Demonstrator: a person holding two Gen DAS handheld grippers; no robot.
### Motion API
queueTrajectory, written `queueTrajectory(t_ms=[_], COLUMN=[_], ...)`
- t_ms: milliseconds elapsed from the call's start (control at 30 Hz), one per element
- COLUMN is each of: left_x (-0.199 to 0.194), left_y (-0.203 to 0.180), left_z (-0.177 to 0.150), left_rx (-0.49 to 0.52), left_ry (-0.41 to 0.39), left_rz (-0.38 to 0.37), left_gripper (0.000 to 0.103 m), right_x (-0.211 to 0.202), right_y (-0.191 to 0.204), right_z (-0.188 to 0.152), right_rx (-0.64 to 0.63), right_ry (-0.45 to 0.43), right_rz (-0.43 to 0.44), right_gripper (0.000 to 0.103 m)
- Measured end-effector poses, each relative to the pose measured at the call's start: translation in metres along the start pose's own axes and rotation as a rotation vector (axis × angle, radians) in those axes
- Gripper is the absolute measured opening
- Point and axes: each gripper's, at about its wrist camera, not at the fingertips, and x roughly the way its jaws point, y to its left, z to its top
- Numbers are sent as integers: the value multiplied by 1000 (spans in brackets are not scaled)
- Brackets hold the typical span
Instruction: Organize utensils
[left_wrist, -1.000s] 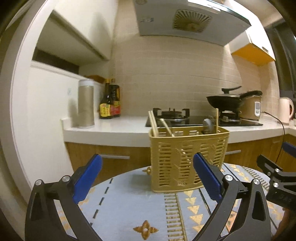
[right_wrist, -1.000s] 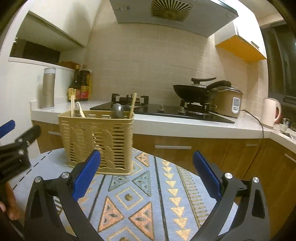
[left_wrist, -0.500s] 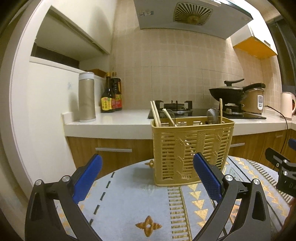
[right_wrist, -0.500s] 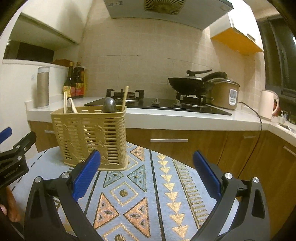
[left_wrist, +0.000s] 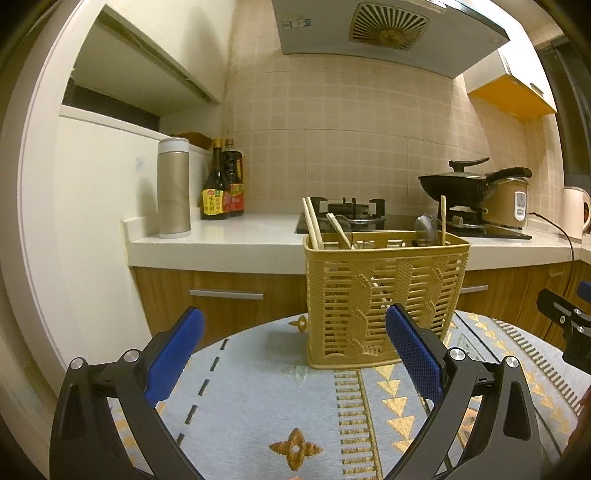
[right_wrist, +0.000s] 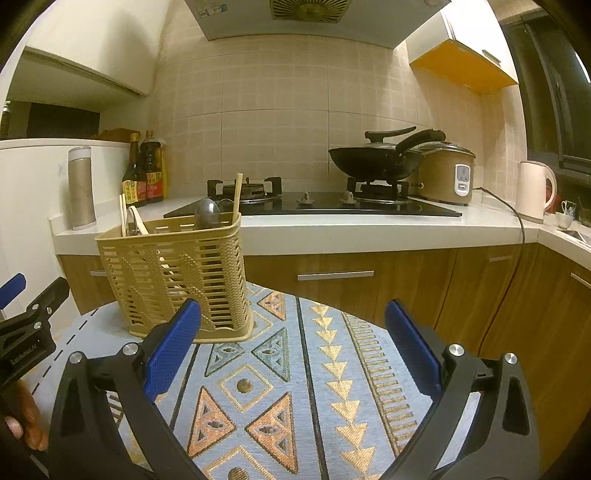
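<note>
Basket (left_wrist: 384, 299) nearer, both tongs agape

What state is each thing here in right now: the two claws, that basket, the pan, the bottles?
left gripper: open, empty
right gripper: open, empty
utensil basket: upright on the patterned tablecloth, holding chopsticks and a spoon
wok: on the burner, lid on
sauce bottles: upright, capped
kettle: upright, lid down

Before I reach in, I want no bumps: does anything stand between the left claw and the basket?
Nothing visible does. Only bare cloth lies between the open left claw and the basket.
</note>
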Motion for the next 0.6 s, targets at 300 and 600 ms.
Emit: queueTrajectory(t_ms=[300, 600], left_x=[0, 0], left_y=[1, 3], left_z=[0, 0], left_rx=[-4, -15], left_ry=[5, 10], left_rz=[-6, -4], left_gripper=[95, 95], right_x=[0, 1], right_y=[3, 2], right_z=[-1, -1], right_rx=[-7, -5], right_ry=[6, 12], right_rz=[4, 9], right_gripper=[95, 95])
